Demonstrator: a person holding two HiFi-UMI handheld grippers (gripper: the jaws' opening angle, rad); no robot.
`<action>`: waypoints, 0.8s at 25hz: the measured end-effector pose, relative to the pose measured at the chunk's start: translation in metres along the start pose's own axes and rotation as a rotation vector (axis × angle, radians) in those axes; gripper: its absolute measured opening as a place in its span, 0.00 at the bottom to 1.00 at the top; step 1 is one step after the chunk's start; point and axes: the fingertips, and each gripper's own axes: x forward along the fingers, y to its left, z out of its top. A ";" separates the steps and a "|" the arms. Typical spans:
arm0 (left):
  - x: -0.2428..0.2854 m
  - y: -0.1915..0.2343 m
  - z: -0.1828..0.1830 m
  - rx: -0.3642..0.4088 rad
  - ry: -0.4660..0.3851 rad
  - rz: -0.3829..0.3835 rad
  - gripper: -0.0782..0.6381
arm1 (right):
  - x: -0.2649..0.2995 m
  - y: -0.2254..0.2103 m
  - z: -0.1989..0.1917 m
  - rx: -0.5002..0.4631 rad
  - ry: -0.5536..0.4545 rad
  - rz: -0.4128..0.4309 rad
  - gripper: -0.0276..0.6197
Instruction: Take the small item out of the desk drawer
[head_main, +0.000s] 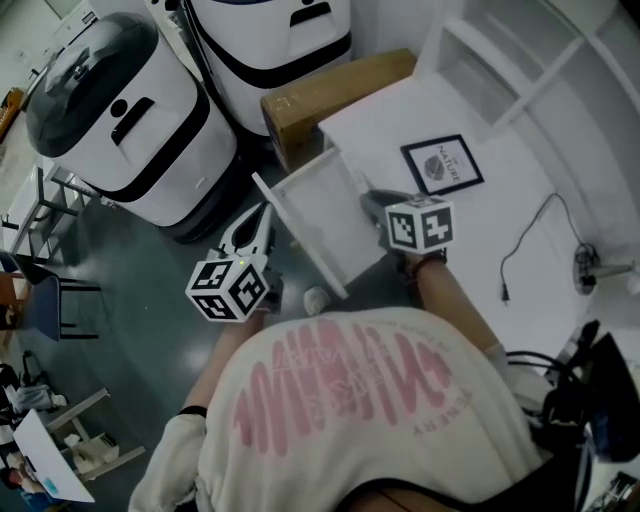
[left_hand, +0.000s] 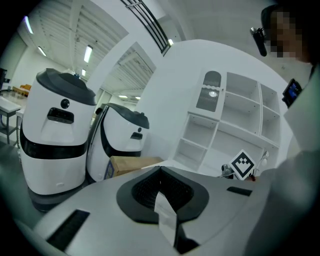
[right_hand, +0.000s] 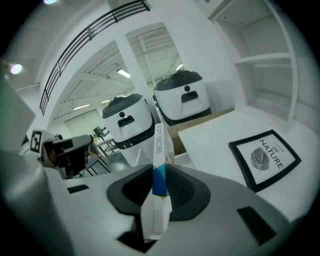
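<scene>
Removal step: right claw (head_main: 372, 204) grips the box (right_hand: 159, 150) over the mid-frame drawer (head_main: 320, 215) — left claw (head_main: 255, 226) clenched; next probably needs a clear bench (head_main: 520, 200) spot.

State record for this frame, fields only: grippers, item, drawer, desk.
left gripper: jaws together, nothing gripped
right gripper: shut on small box, white and blue, held on edge
drawer: pulled open, inside looks bare
desk: white, framed leaf print lying flat on it
task: small box in the right gripper, not in the drawer
</scene>
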 end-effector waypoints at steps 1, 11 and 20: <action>-0.003 -0.003 0.000 0.003 -0.004 0.000 0.15 | -0.008 0.003 0.005 -0.001 -0.025 0.004 0.18; -0.037 -0.057 -0.009 0.033 -0.066 -0.040 0.15 | -0.110 0.048 0.030 -0.047 -0.283 0.055 0.18; -0.091 -0.124 -0.030 0.029 -0.131 -0.102 0.15 | -0.197 0.089 -0.005 -0.104 -0.430 0.046 0.19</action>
